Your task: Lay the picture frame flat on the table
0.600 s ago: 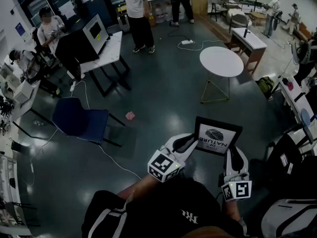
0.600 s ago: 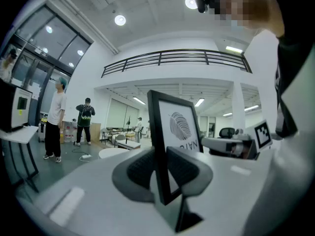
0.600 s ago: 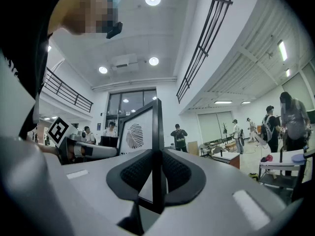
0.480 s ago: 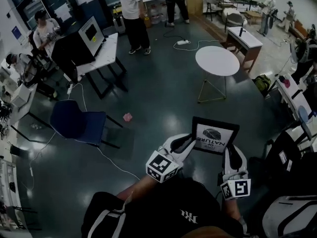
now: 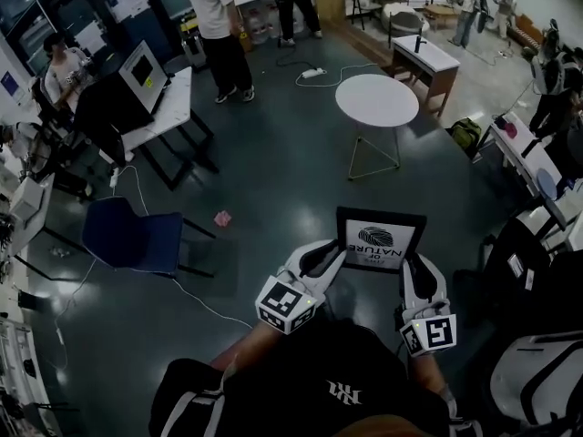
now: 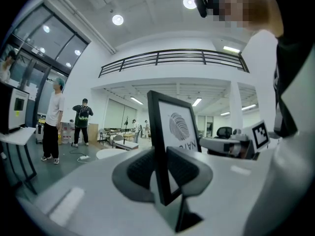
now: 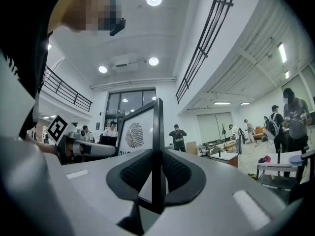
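Picture frame point(image 5: 380, 238) is off the table, held in the air over the dark floor, printed face toward the head camera; left gripper point(image 5: 330, 257) is clamped on its left edge, right gripper point(image 5: 412, 268) on its right edge, jaws of both pinching the black rim; round white table point(image 5: 376, 101) sits well ahead. Looks like the carry step; best to hold both grips level so the frame doesn't twist, bring it over the tabletop, lower it flat, release only once it's fully supported.
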The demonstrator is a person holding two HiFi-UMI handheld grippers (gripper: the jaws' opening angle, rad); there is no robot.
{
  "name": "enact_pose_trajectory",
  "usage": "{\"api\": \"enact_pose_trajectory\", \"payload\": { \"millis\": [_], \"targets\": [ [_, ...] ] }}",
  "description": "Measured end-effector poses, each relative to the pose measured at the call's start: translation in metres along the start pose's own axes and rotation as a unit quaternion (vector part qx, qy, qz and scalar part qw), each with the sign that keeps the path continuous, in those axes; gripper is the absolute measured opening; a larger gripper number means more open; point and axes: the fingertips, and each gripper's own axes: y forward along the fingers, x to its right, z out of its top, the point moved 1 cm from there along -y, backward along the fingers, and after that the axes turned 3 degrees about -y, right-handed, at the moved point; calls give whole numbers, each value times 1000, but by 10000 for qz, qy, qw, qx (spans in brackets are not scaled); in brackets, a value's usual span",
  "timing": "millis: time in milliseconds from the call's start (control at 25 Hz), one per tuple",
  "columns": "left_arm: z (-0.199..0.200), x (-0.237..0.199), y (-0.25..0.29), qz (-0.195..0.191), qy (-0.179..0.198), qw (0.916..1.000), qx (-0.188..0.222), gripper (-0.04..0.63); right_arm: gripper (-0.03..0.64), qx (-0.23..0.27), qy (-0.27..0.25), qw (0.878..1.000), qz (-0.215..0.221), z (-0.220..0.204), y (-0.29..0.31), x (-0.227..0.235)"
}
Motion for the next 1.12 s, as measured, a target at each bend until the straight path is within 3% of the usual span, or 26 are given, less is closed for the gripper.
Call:
{"api": "enact_pose_trajectory", "payload": {
  "millis": [1120],
  "targets": [
    [7,10,-1,123,152,9995,-258,72,67,-159,244,9994,184,2,-5,6]
  ]
}}
